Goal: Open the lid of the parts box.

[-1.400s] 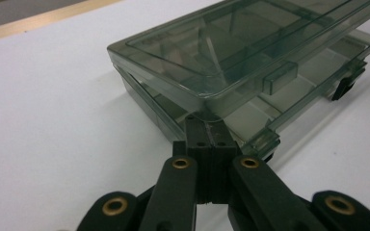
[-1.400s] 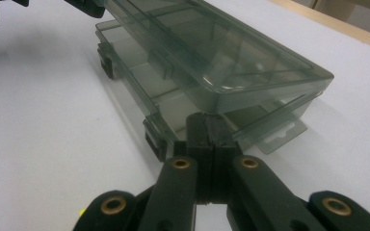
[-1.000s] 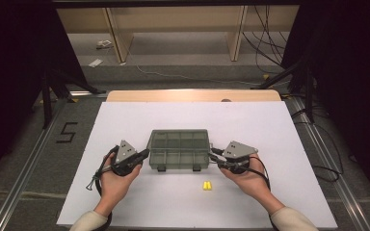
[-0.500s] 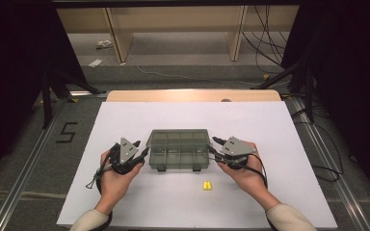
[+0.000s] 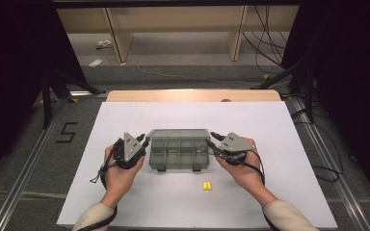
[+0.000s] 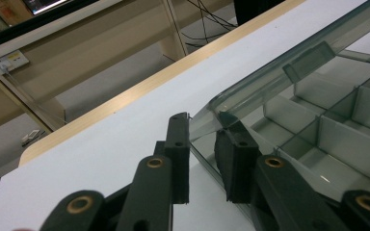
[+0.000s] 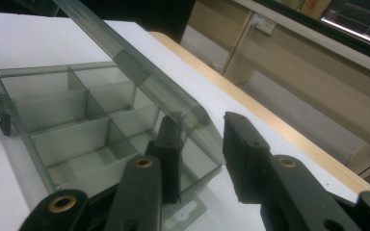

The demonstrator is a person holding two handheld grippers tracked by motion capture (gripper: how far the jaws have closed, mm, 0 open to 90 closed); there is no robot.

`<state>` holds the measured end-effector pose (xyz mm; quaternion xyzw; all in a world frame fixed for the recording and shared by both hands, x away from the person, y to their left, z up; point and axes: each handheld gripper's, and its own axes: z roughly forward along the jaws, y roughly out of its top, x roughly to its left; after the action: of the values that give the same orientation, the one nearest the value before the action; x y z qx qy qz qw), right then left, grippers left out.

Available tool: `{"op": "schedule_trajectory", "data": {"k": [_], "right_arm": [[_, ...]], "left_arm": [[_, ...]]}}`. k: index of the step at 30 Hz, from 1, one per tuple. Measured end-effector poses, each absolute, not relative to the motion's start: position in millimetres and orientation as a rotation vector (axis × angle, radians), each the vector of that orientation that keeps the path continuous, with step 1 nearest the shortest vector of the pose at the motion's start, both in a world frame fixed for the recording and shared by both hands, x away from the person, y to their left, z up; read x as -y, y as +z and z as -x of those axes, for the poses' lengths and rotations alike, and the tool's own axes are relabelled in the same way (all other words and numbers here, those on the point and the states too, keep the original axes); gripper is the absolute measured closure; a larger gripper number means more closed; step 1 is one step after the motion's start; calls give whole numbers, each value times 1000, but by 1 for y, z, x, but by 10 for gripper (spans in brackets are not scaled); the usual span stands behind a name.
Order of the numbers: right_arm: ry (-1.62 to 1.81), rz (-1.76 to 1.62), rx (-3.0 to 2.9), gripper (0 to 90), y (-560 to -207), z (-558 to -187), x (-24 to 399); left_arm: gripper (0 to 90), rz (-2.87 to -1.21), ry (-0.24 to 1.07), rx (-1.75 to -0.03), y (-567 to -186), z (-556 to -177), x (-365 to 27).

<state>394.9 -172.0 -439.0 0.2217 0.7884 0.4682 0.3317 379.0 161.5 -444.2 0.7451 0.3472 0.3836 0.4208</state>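
A clear grey compartment box [image 5: 178, 155] sits mid-table with its lid [image 5: 177, 133] tilted up; its compartments look empty. My left gripper [image 5: 143, 141] is at the box's left end. Its jaws [image 6: 204, 120] straddle the lid's corner [image 6: 212, 108] with a gap showing, and they have just been closing. My right gripper [image 5: 213, 139] is at the right end. Its jaws [image 7: 200, 118] stand on either side of the lid's end [image 7: 192, 113], one under the lid and one outside with room to spare. They too have just been closing.
A small yellow piece [image 5: 207, 185] lies on the white table cover [image 5: 270, 130] in front of the box, near the right hand. Two latches [image 5: 197, 168] stick out from the box's front. The table's wooden far edge [image 5: 192, 95] runs behind.
Both grippers have stayed at the box's ends, with only slight shifts of the hands. The box and the yellow piece have not moved.
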Motion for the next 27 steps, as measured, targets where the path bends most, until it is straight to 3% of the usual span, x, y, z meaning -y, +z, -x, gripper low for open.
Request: {"op": "schedule_trajectory", "data": {"k": [27], "right_arm": [[1203, -616, -1971, 806, -429, -404, 165]], "left_arm": [[838, -1803, 1040, -896, -433, -391, -152]]}}
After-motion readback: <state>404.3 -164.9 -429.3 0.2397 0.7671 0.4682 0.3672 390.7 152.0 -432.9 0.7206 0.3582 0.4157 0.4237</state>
